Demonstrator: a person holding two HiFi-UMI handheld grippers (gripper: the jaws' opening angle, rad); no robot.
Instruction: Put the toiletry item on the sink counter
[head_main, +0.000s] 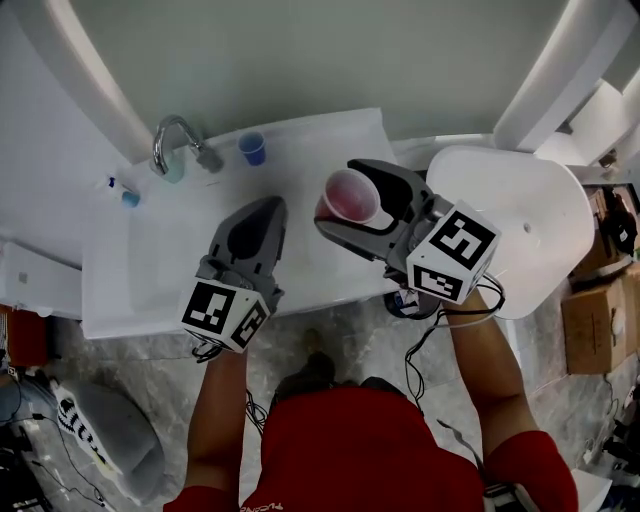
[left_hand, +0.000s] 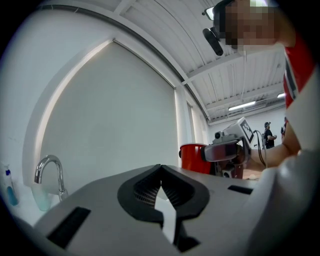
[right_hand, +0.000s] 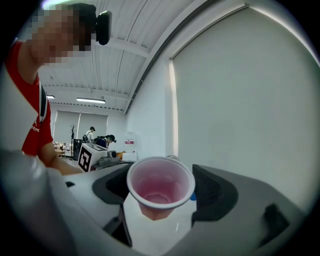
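A red plastic cup with a white rim and a pale pink inside tilts toward the camera, and my right gripper is shut on its lower body above the white sink counter. In the right gripper view the cup fills the gap between the dark pads of the right gripper. My left gripper hovers over the basin, shut with its tips touching and nothing between them. In the left gripper view, the left gripper shows the same, with the cup off to its right.
A chrome faucet stands at the counter's back left, with a teal cup beside it and a small blue cup to its right. A small blue item lies at the left end. A white rounded lid and cardboard boxes are to the right.
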